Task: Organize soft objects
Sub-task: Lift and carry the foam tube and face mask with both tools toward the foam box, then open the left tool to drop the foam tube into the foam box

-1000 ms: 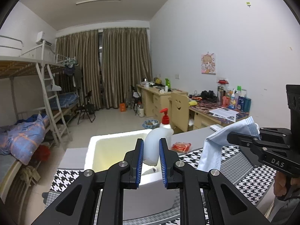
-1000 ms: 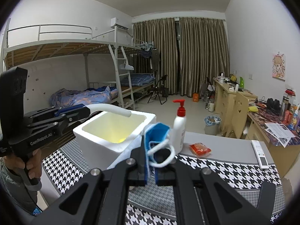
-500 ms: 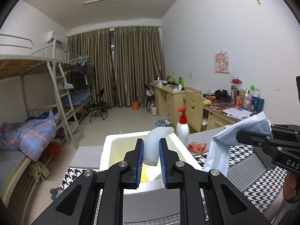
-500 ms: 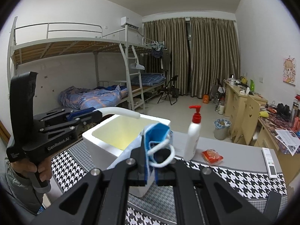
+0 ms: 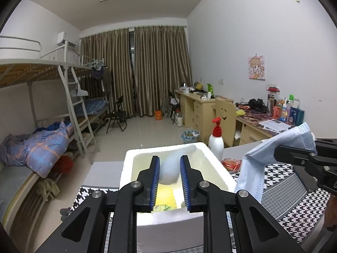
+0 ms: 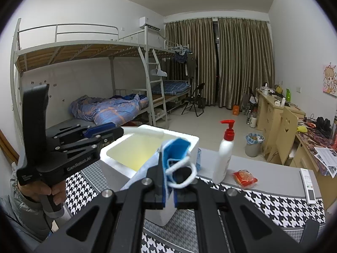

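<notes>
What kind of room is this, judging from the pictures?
Most likely a shared student dormitory room: a white metal bunk bed with a ladder, a row of light wooden desks along the wall, and long brown curtains.

A white soft tube-like object (image 5: 171,168) is seen over the white foam box (image 5: 212,158), its far end drooping. A blue face mask (image 6: 175,158) hangs folded beside the box.
</notes>
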Tool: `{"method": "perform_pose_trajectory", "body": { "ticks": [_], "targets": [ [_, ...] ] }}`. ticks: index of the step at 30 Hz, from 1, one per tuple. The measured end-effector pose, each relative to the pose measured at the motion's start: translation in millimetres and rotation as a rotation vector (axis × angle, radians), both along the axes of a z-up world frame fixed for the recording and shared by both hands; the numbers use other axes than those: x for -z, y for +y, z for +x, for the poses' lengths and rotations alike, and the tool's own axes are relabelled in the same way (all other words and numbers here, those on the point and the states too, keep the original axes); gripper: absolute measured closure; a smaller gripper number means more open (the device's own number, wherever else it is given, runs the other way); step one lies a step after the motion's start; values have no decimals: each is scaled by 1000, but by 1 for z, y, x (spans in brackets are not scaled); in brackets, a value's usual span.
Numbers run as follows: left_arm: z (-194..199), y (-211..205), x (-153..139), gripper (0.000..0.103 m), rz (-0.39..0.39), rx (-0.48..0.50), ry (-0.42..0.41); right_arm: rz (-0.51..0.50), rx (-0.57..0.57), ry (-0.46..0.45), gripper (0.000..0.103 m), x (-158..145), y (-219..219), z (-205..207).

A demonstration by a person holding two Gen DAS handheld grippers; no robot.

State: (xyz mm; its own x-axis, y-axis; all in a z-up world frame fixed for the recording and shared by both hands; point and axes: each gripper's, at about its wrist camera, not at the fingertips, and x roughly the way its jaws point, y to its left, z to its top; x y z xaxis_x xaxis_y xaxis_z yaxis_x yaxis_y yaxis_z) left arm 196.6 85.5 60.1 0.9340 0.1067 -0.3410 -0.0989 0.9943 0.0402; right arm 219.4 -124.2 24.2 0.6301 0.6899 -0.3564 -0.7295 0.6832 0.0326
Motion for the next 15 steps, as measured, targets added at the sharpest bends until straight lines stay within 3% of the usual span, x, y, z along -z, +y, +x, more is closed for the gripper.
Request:
{"method": "perform_pose_trajectory", "body": {
  "ticks": [3,5,7,15],
  "targets": [
    [6,5,5,76,-7,-14,23,0,3,4,96,1,0,2],
    [8,9,8,62,-10,-29,34,-1,5,7,96,1,1,4],
    [8,14,10,38,-19,-39,34,-2,7,9,96,1,2,6],
    [-1,25,7,12,-31,-69,-6,-5,5,-3,96,-3,4,2]
  ]
}}
